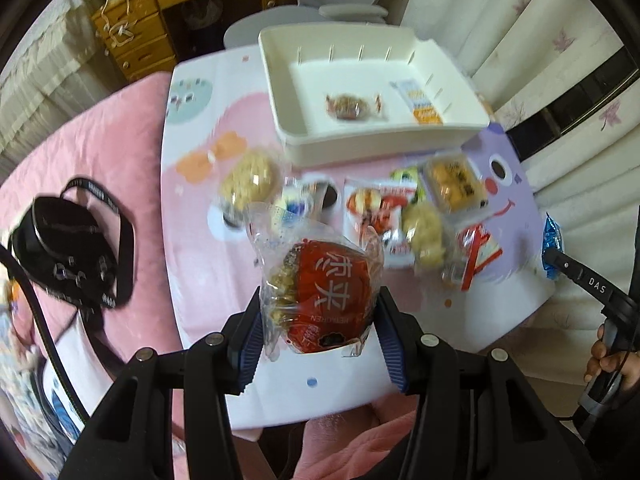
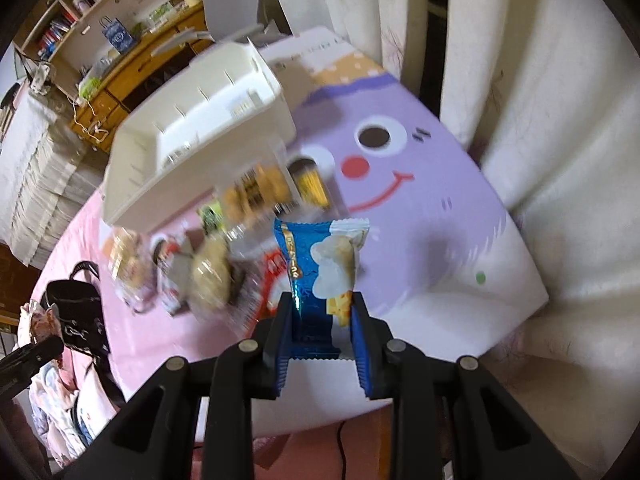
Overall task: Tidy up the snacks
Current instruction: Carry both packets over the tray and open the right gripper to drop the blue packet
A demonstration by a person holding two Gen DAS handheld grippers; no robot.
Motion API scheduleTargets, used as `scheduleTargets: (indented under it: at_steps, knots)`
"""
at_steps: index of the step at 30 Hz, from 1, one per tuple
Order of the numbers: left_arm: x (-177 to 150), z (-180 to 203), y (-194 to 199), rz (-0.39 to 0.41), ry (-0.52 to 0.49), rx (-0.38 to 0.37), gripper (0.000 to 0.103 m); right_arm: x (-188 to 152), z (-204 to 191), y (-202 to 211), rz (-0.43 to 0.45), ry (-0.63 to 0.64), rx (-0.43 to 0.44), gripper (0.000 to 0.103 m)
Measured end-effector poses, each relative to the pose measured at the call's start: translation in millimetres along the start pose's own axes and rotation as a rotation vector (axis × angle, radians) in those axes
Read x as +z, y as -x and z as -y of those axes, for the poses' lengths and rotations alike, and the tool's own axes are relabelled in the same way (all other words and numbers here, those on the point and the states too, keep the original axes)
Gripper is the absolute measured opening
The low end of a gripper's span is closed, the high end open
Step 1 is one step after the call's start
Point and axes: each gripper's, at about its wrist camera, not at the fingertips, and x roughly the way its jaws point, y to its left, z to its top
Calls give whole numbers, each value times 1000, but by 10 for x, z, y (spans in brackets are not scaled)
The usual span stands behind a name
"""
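My left gripper is shut on a clear-wrapped snack with a red label, held above the cartoon-printed table mat. My right gripper is shut on a blue and white snack packet, lifted over the purple part of the mat. A white storage box stands at the far side, holding a brown wrapped sweet and an orange and white packet. A loose pile of wrapped snacks lies between the box and me. The right gripper and its blue packet also show at the left wrist view's right edge.
A black camera bag with strap lies on the pink bedding left of the mat. A wooden desk and grey chair stand behind. White curtains hang to the right. A hand grips the right tool's handle.
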Motion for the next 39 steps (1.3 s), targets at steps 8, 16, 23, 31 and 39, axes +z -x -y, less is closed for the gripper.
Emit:
scheduleTargets:
  at_steps: [8, 16, 23, 31, 39]
  knots:
    - [583, 28, 214, 81, -34, -9, 50, 521, -327, 253, 59, 64, 56, 26]
    - [1124, 13, 156, 117, 2, -19, 50, 1104, -635, 229, 88, 112, 120, 26]
    - [1521, -67, -95, 132, 70, -55, 50, 1555, -893, 48, 125, 195, 167, 26]
    - [1790, -121, -303, 183, 115, -102, 51, 1820, -1175, -211, 175, 327, 182, 26]
    - [1809, -113, -368, 195, 142, -124, 74, 1877, -1303, -352, 159, 348, 216, 28]
